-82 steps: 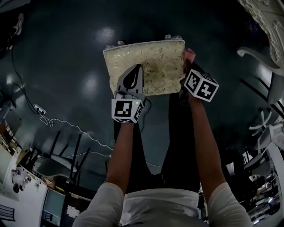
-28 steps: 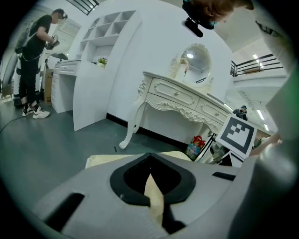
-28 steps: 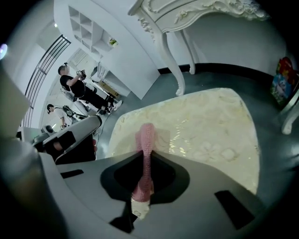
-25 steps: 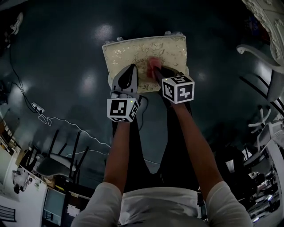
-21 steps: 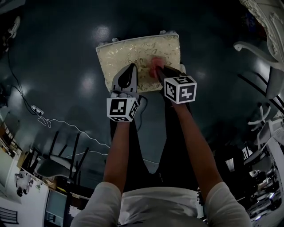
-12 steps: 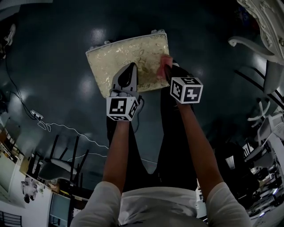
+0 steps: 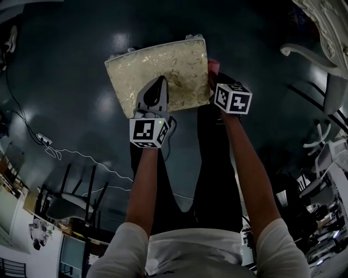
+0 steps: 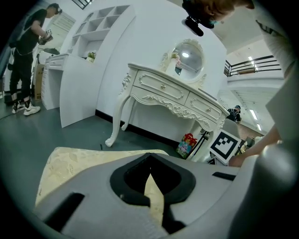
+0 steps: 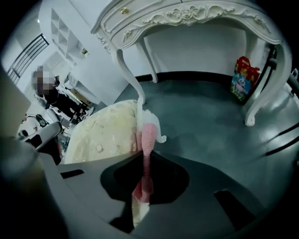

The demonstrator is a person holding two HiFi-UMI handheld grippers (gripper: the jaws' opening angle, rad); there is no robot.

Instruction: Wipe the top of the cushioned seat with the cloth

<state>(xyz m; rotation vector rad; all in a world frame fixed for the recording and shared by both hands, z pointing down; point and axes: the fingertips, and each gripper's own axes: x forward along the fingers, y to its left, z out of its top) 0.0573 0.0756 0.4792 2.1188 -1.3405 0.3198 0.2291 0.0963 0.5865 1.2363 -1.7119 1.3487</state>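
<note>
Knit cloth (image 7: 213, 66) now beside brocade seat (image 7: 157, 70)

White dressing table (image 8: 168, 91) (oval mirror (image 8: 188, 58)), colourful bag (image 9: 242, 79)

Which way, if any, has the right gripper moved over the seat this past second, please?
Yes: the right gripper with the cloth slid from the middle of the cushioned seat to its right edge.

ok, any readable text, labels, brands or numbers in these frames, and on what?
No legible words or numbers anywhere.
Left cube, right cube: black-and-white square marker patterns only, no text.
Colourful bag under the dressing table: printed, but too small and blurred to read.
</note>
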